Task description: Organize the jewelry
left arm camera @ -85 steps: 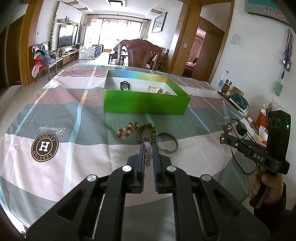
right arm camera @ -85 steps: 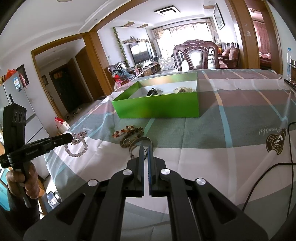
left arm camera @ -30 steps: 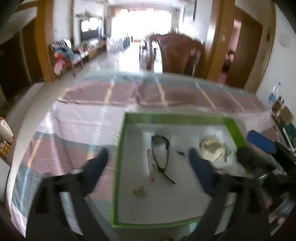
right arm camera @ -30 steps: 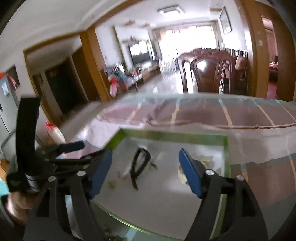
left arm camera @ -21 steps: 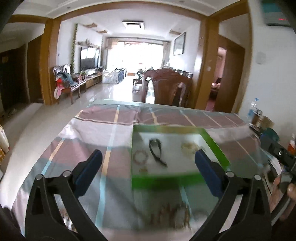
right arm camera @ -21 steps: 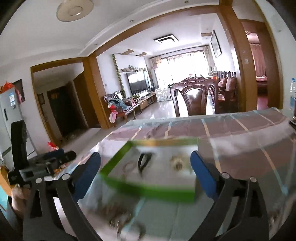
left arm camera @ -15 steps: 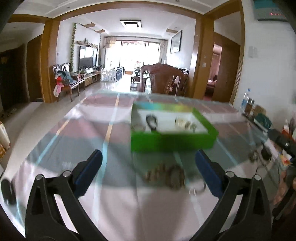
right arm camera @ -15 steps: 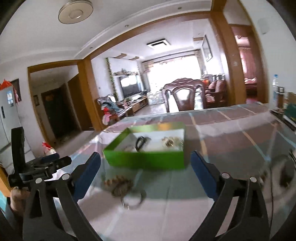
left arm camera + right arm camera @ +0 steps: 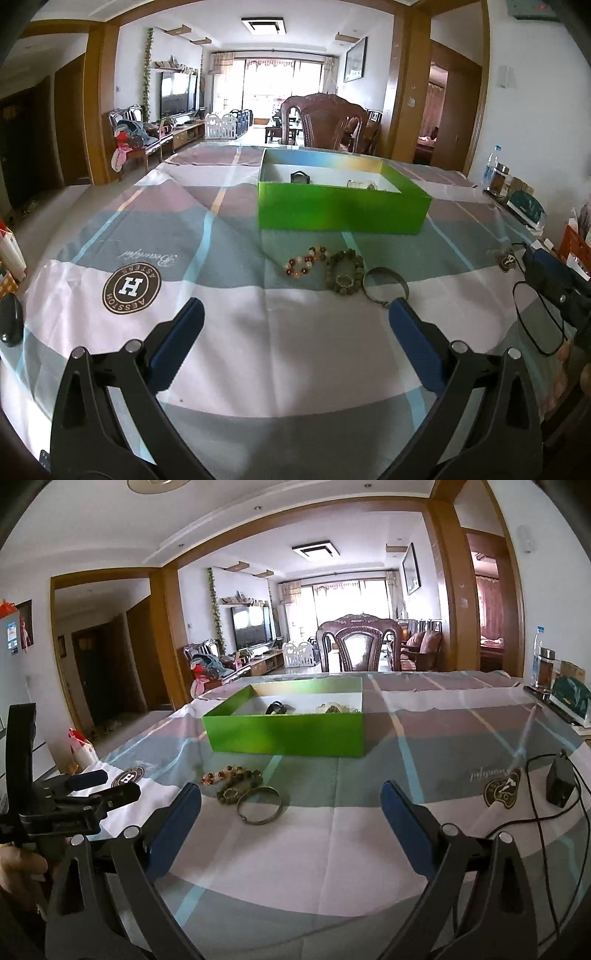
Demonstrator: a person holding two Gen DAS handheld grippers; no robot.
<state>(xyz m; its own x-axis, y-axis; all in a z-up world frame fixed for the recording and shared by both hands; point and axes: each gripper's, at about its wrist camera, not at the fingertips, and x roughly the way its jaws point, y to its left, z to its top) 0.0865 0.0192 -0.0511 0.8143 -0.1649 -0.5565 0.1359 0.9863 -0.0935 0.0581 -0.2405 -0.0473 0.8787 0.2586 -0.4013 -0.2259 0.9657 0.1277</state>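
Note:
A green box (image 9: 343, 212) (image 9: 288, 734) stands on the checked tablecloth with a dark bracelet (image 9: 300, 177) and a pale beaded piece (image 9: 362, 183) inside. In front of it lie a red-and-white bead bracelet (image 9: 304, 261) (image 9: 221, 773), a dark green bead bracelet (image 9: 344, 273) (image 9: 238, 788) and a metal bangle (image 9: 386, 286) (image 9: 259, 805). My left gripper (image 9: 295, 321) is open and empty, held back from the jewelry. My right gripper (image 9: 290, 805) is open and empty, just right of the bangle.
A black adapter (image 9: 561, 786) with a cable (image 9: 535, 819) lies at the table's right side. Bottles and a green pouch (image 9: 569, 698) stand at the far right edge. A carved wooden chair (image 9: 360, 646) stands behind the table. A dark object (image 9: 11, 321) lies at the left edge.
Both grippers, shut before, opened over the box, dropped a pale bead bracelet in it, then drew back and down to the near side of the table.

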